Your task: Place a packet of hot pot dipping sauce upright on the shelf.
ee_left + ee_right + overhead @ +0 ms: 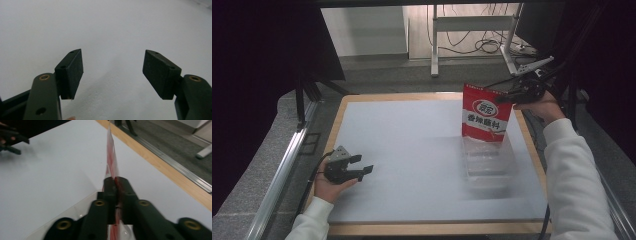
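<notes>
Red pouch [485, 119]: I hold it upright over clear box [489, 161].
Right gripper [518, 94]: clamped on pouch top edge.
Left gripper [361, 167]: jaws wide, holding nothing.

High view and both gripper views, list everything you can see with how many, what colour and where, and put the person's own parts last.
Seasoning pouch: one, red with white lettering, held upright at the far right of the table, over the container.
Container: one, clear plastic, on the table's right side.
Table: one, white top with wooden edge.
Stand: one, white, on the floor beyond the table, cables beside it.
Left tongs: one, black, open, near left of the table.
Right tongs: one, black, shut on the pouch's top edge.
Sleeves: two, white.
</notes>
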